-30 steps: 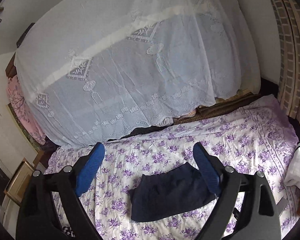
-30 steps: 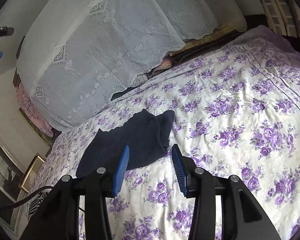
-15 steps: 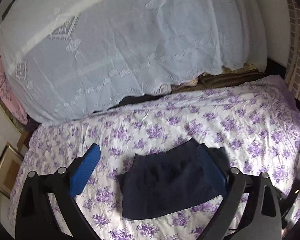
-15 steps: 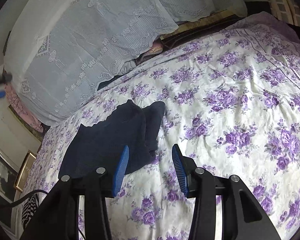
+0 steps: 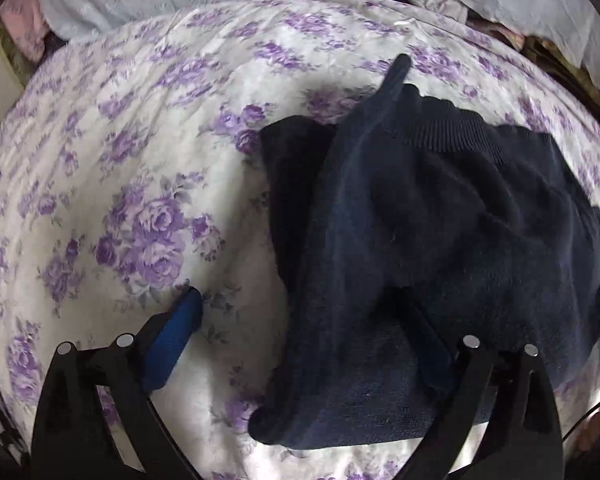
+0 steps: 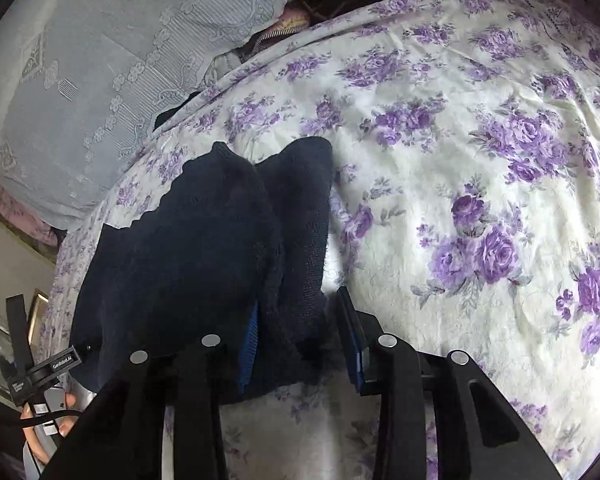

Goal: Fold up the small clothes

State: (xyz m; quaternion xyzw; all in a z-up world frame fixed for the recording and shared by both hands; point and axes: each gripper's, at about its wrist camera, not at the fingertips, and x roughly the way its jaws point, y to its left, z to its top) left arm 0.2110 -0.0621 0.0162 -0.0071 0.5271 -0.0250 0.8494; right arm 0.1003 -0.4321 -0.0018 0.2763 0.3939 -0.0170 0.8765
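Left view: right blue pad of the left tongs (image 5: 312, 336) is mostly buried under the dark cloth, only a sliver visible; garment (image 5: 420, 220) edge cut off by the frame at right. Right view: the garment's near end is hidden behind the tong arms, so can't tell if pads actually press.

Garment (image 6: 204, 248) = dark navy knit, ribbed band at far edge, rumpled, one flap folded over itself. Lies on the bed's purple-flower sheet (image 6: 460, 184), lace cover (image 6: 100, 60) beyond.

Left tongs: wide open, left pad on bare sheet, cloth edge draped over right pad, nothing gripped.
Right tongs (image 6: 300, 320): part-closed, jaws have just been closing, garment's right fold sits between pads; grip unclear.
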